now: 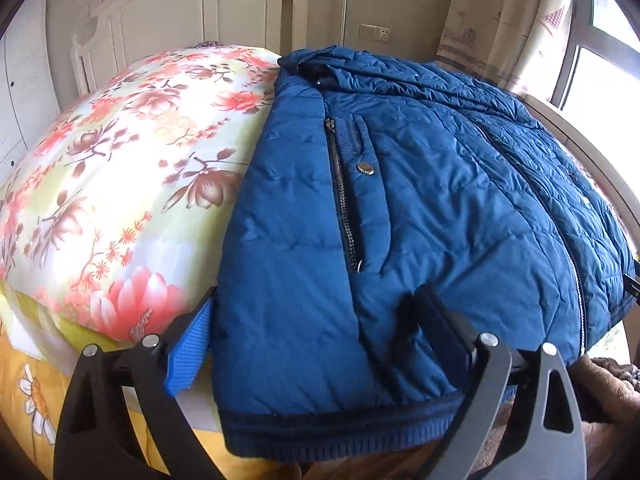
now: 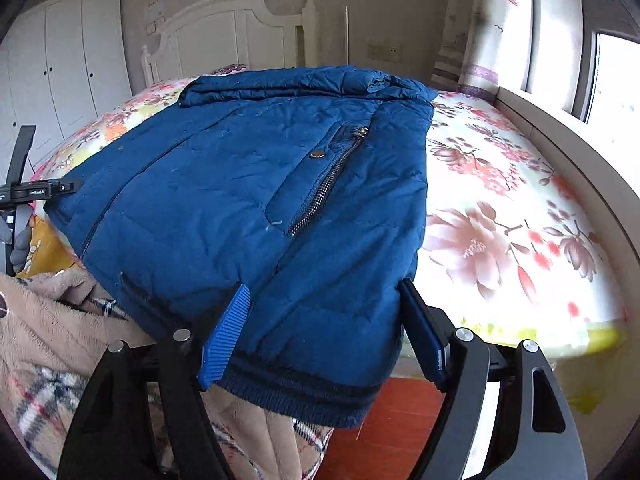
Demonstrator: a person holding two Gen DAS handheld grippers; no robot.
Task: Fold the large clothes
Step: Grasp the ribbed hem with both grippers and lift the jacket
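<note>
The blue jacket [image 1: 400, 208] lies flat on the flowered bed [image 1: 120, 160], its long axis running from the knit hem at the bottom of each frame up to the collar near the headboard [image 1: 192, 4] at the top. Both grippers sit at the hem end — one at each lower corner.

In the left wrist view the left gripper [image 1: 320, 336] straddles the hem corner at the bottom centre, fingers spread wide, with the jacket's edge filling the gap between them. In the right wrist view the right gripper [image 2: 324, 320] does the same at the opposite corner, jaws likewise apart. Neither looks clamped, though the padding hides whether the right-hand finger in each view presses on the cloth.

So the jacket stretches straight ahead of both, and neither hand is clearly nearer; a fold would likely carry the hem up toward the collar.

Count: one jacket, two grippers, two zipped chest pockets, one bed.
</note>
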